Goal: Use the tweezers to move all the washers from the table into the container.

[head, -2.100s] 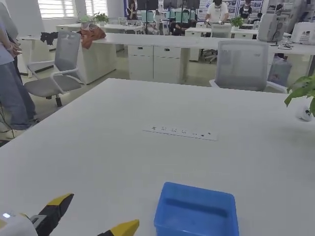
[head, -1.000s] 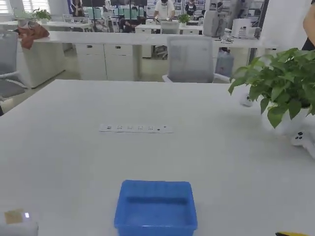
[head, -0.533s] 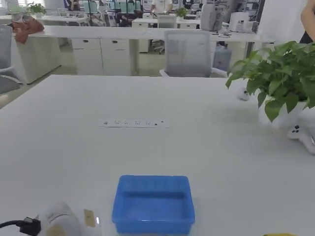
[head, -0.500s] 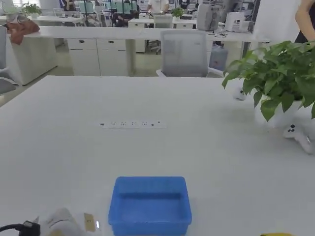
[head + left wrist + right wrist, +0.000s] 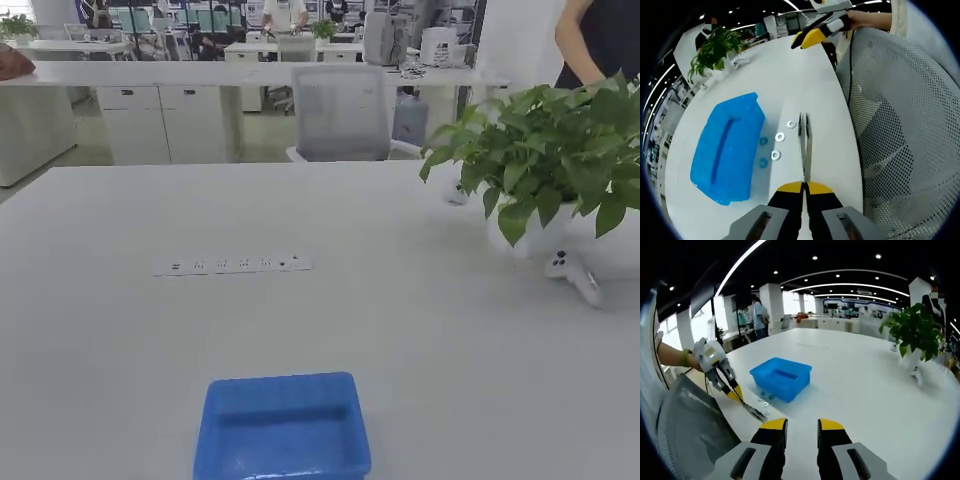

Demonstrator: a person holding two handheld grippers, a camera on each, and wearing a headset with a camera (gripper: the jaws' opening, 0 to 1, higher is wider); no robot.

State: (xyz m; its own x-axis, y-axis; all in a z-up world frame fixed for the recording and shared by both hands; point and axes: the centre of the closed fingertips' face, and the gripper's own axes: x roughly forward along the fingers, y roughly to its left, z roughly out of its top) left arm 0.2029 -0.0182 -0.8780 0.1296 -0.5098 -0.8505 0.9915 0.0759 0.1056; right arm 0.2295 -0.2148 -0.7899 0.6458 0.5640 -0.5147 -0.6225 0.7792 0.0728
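Note:
The left gripper [image 5: 803, 186] is shut on a pair of metal tweezers [image 5: 804, 145], whose closed tips hover by the table's near edge. Several washers [image 5: 780, 136] lie just left of the tips, between them and the blue container [image 5: 727, 145]. In the right gripper view the same washers [image 5: 762, 400] sit in front of the blue container [image 5: 781, 377], and the left gripper [image 5: 722, 375] holds the tweezers [image 5: 752, 412] over them. My right gripper [image 5: 802, 426] stands open, holding nothing, well back from the washers. The head view has the blue container [image 5: 283, 425] at the bottom.
A mesh chair back [image 5: 900, 125] stands close against the table's near edge. A potted plant [image 5: 545, 170] and a white controller [image 5: 572, 275] are at the far right. A power strip [image 5: 232, 265] is set into the table beyond the container.
The head camera has swung right, so the plant has come further into the picture and the container has slid left. The container itself has not moved on the table.

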